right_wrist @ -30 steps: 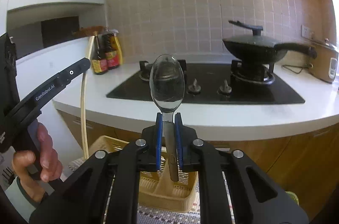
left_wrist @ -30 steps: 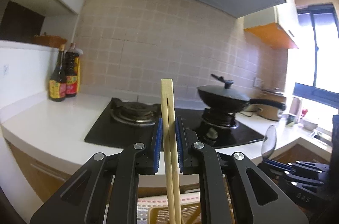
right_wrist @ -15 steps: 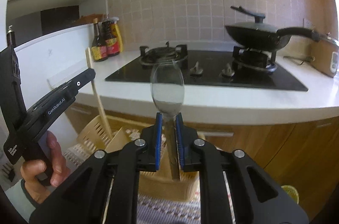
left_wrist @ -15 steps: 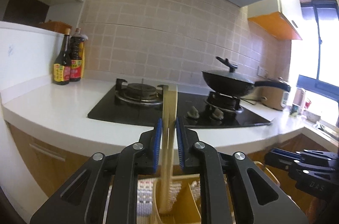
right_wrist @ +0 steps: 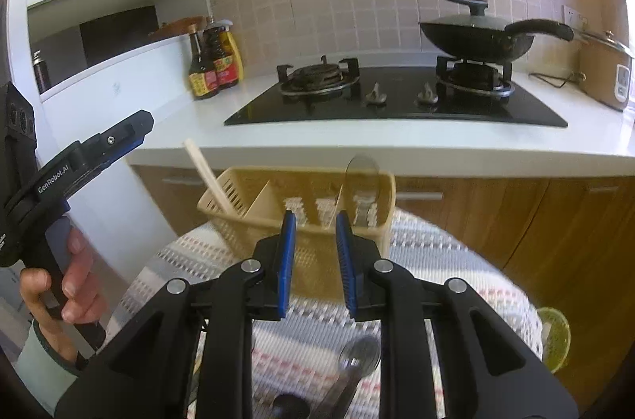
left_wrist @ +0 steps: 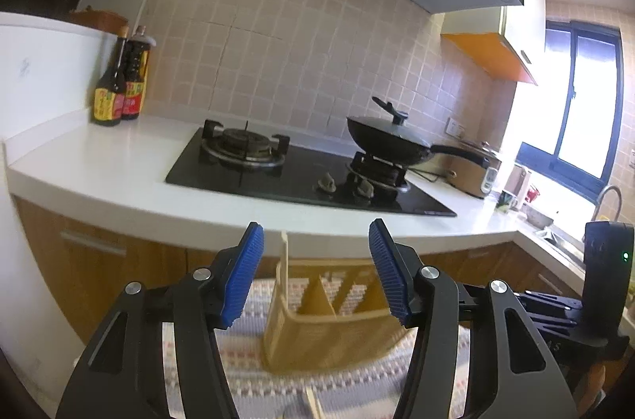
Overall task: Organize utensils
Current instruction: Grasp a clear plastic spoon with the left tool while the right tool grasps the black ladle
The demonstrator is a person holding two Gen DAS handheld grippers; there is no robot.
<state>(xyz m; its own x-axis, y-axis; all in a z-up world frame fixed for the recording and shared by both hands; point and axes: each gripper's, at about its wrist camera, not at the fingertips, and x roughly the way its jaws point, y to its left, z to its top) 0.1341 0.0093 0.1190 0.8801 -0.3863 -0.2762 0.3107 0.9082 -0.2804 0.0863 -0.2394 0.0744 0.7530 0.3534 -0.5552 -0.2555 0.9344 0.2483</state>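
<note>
A beige slotted utensil basket (right_wrist: 305, 252) stands on a woven cloth in front of the counter. A pair of wooden chopsticks (left_wrist: 284, 260) leans in its left compartment, free of my left gripper (left_wrist: 314, 226), whose jaws are opening wide with nothing pressed between the blue pads. A metal spoon (right_wrist: 362, 177) stands bowl up in the right compartment. Just short of the basket, my right gripper (right_wrist: 315, 216) is open with a narrow gap and nothing in it. In the right wrist view the left gripper (right_wrist: 119, 137) shows at the left, held by a hand (right_wrist: 67, 284).
Another spoon (right_wrist: 353, 363) and a dark utensil (right_wrist: 289, 407) lie on the patterned cloth (right_wrist: 456, 284) below the right gripper. A loose chopstick (left_wrist: 313, 401) lies near the left one. Behind the basket are wooden cabinet doors, the white counter (right_wrist: 397, 141), the hob and a wok.
Both grippers have let go: the chopsticks dropped into the basket's left compartment and the spoon into its right one. Both hands dipped toward the basket, and the left jaws spread wide.
</note>
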